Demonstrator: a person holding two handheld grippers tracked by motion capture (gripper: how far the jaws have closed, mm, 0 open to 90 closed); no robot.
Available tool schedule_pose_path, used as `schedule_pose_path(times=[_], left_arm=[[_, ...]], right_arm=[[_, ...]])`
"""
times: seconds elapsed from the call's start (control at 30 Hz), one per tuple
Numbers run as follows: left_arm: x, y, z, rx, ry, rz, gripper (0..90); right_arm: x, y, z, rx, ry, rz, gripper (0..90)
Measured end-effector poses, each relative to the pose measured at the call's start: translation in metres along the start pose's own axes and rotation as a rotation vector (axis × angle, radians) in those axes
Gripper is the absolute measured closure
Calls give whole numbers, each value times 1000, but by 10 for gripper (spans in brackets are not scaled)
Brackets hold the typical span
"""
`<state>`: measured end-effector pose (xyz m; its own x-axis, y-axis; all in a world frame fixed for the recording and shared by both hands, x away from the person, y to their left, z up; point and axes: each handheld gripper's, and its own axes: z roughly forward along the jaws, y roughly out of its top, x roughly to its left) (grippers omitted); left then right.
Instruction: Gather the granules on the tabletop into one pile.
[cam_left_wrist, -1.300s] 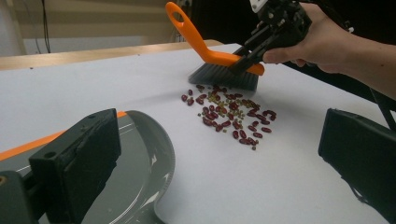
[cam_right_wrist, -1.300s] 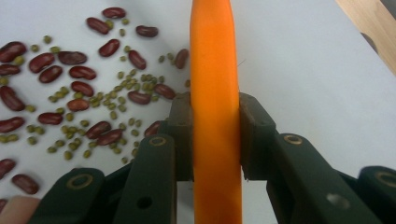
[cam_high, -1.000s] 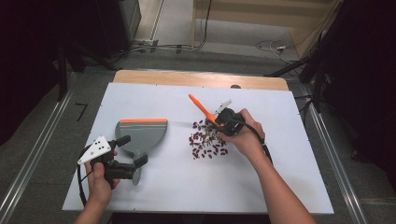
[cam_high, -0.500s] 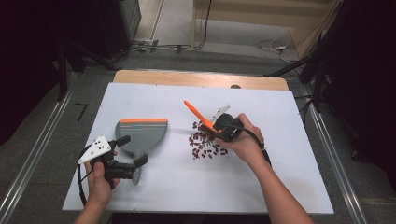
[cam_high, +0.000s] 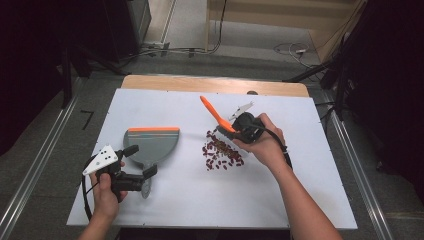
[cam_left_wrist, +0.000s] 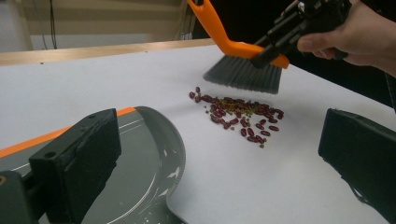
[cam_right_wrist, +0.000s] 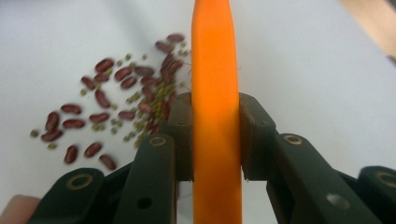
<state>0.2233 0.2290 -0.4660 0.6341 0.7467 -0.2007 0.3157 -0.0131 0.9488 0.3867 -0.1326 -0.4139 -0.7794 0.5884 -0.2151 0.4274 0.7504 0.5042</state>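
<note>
Dustpan (cam_high: 151, 144) lay at the left of the white table (cam_high: 300, 200), its handle between your left gripper's (cam_high: 141, 165) spread jaws, with no press on it visible. Beans (cam_high: 222, 152) sat scattered mid-table. Just right, your right gripper (cam_high: 235, 127) clamped the orange brush (cam_left_wrist: 243, 65) over their far edge.
</note>
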Motion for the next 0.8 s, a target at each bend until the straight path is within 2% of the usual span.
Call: schedule_pose_path(times=[0.13, 0.23, 0.3, 0.37, 0.4, 0.47, 0.6, 0.63, 0.67, 0.73, 0.8], left_arm=[[0, 0, 0, 0, 1, 2, 0], [1, 0, -1, 1, 0, 1, 0], [1, 0, -1, 0, 1, -1, 0], [1, 0, -2, 0, 1, 1, 0], [1, 0, -2, 1, 0, 1, 0], [1, 0, -3, 1, 0, 3, 0], [3, -1, -3, 0, 0, -3, 0], [3, -1, -3, 2, 0, -1, 0], [3, -1, -2, 2, -1, 1, 0], [2, -1, -2, 2, -1, 2, 0], [0, 0, -2, 2, 0, 6, 0]], right_arm=[[-8, 13, 5, -11, -25, -14, 692], [-10, 22, 15, -10, -48, -42, 692], [-10, 26, 26, 7, -76, -71, 692], [-8, 29, 38, 39, -130, -96, 692], [-9, 29, 44, 52, -136, -104, 692], [-7, 29, 48, 38, -79, -85, 692], [5, 30, 46, 76, -75, -125, 691], [7, 28, 44, 74, -50, -129, 691], [7, 28, 44, 74, -50, -129, 691], [8, 25, 40, 63, -20, -123, 691], [11, 21, 38, 53, -4, -142, 691]])
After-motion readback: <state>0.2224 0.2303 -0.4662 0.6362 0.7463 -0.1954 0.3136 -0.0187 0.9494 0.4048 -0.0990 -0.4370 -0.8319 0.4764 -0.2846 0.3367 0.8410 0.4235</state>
